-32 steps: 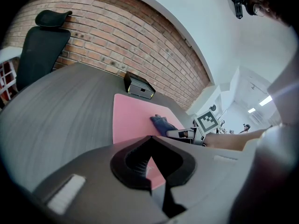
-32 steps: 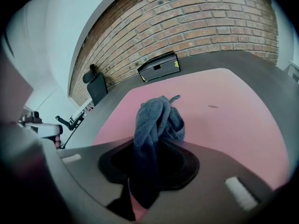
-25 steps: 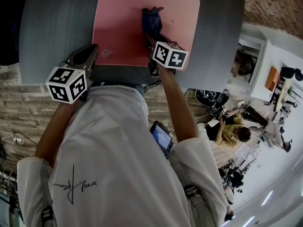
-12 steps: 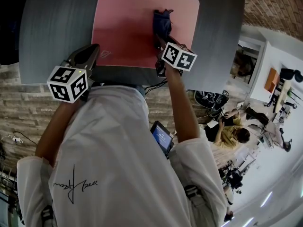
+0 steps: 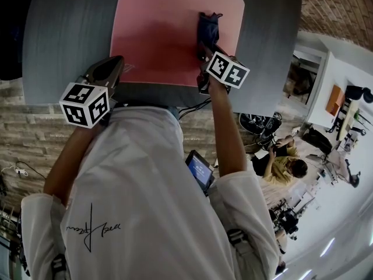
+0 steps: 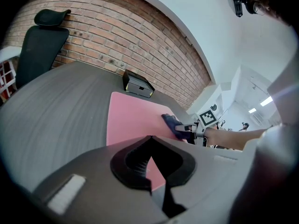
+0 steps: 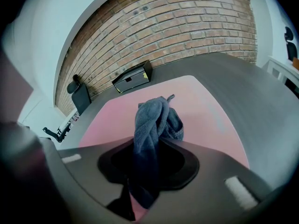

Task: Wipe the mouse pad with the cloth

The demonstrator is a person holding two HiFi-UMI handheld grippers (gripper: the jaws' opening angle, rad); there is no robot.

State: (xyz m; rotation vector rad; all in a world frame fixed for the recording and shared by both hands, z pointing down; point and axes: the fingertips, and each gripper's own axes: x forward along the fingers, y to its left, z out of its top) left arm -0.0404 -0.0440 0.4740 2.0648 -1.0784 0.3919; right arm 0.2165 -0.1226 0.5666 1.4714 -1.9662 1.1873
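Head view hangs above the person, staring steeply down past the white shirt [image 5: 145, 174] onto the desk [image 5: 64, 34] at its near edge. Left gripper view sits low by the near-left corner of the mouse pad [image 6: 131, 118], facing across it toward the brick wall [image 6: 117, 36]. Right gripper view hugs the cloth [image 7: 156, 120], facing the far edge. All three share the pad; both gripper views catch the black box [image 6: 137, 84].

Only illegible script on shirt [image 5: 145, 203]
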